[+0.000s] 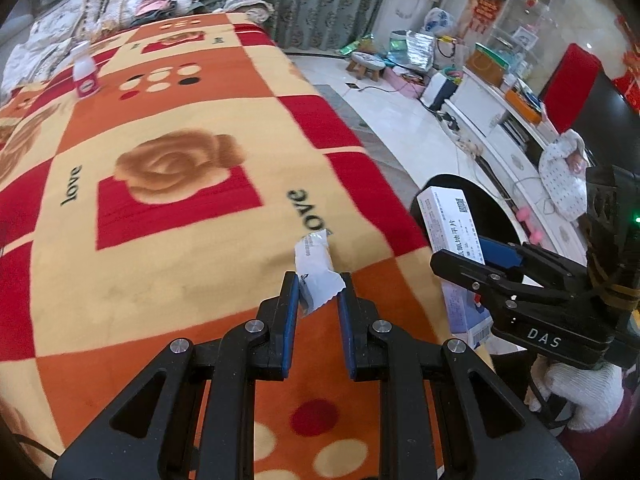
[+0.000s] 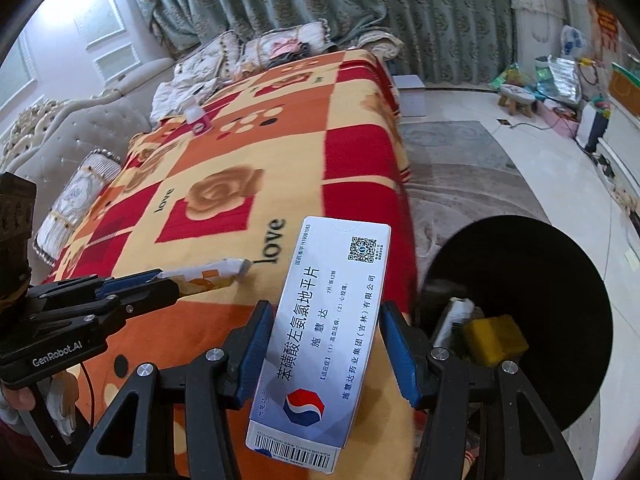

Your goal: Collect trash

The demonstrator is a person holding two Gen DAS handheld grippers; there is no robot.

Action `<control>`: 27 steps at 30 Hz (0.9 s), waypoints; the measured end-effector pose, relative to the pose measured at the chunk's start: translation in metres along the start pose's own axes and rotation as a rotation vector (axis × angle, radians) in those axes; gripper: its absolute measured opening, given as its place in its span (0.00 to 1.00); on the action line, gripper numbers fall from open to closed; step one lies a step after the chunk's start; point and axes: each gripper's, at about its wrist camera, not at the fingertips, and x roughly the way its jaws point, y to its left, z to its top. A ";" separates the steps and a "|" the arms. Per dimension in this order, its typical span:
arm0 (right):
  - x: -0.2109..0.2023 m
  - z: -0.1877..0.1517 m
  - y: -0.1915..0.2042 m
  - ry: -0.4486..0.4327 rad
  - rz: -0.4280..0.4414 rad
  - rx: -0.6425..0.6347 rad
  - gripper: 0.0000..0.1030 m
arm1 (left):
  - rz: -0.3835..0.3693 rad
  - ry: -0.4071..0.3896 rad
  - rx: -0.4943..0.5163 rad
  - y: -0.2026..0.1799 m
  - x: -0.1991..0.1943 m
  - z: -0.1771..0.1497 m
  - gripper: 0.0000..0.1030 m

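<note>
My left gripper (image 1: pixel 319 280) is shut on a crumpled white snack wrapper (image 1: pixel 314 264), held just above the patterned blanket (image 1: pixel 160 240) near the bed's edge. The right wrist view shows that same gripper (image 2: pixel 168 280) from the side, pinching the wrapper (image 2: pixel 208 274). My right gripper (image 2: pixel 324 312) is shut on a white and blue medicine box (image 2: pixel 328 320), with a pad on each long side. The box (image 1: pixel 448 220) hangs beside a round black bin (image 2: pixel 560 260) on the floor. A small white bottle with a pink label (image 1: pixel 85 72) stands far back on the bed.
Inside the bin lie a yellow sponge (image 2: pixel 494 340) and a white item (image 2: pixel 452 316). Pillows (image 1: pixel 80 12) line the head of the bed. A grey rug (image 2: pixel 460 168) covers the floor beside it. A low stool (image 1: pixel 366 64), bags and a white cabinet (image 1: pixel 488 104) crowd the far wall.
</note>
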 end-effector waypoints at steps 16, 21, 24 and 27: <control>-0.001 -0.006 -0.033 -0.001 0.001 0.068 0.52 | -0.072 0.088 -0.039 -0.004 0.037 0.003 0.39; -0.001 -0.007 -0.035 -0.004 0.005 0.075 0.52 | -0.084 0.085 -0.082 0.002 0.043 0.010 0.48; -0.001 -0.008 -0.037 -0.003 0.005 0.080 0.52 | -0.086 0.102 -0.123 0.007 0.050 0.015 0.48; -0.001 -0.008 -0.039 -0.003 0.008 0.085 0.52 | -0.091 0.095 -0.118 0.006 0.049 0.014 0.48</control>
